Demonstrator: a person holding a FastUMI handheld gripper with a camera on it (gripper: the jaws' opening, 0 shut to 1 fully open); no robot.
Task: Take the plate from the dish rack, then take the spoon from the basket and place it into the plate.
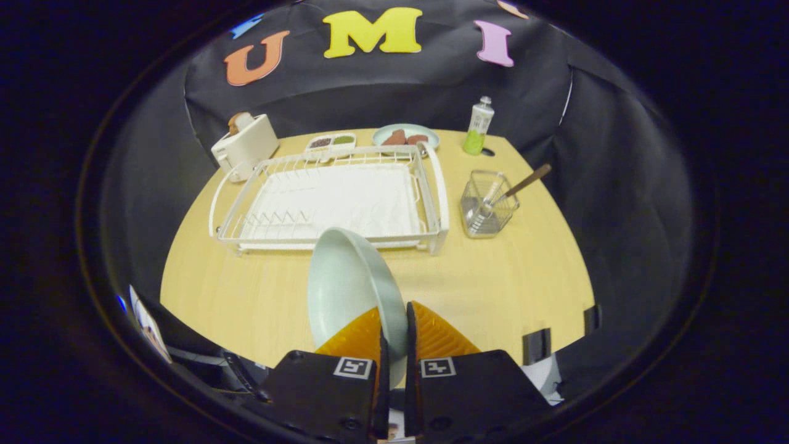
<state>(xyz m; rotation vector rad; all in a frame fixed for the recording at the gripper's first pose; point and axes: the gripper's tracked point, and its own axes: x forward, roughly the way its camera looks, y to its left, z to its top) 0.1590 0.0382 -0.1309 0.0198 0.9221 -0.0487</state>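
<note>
My gripper is shut on the rim of a pale green plate, which stands on edge between the two orange fingers and is held above the wooden table. Beyond it lies the white dish rack, with nothing standing in it. To the right of the rack stands a clear wire basket, holding a spoon with a brown wooden handle that leans out to the right.
A white toaster stands at the back left. Behind the rack are a small divided dish and a plate of food. A green bottle stands at the back right.
</note>
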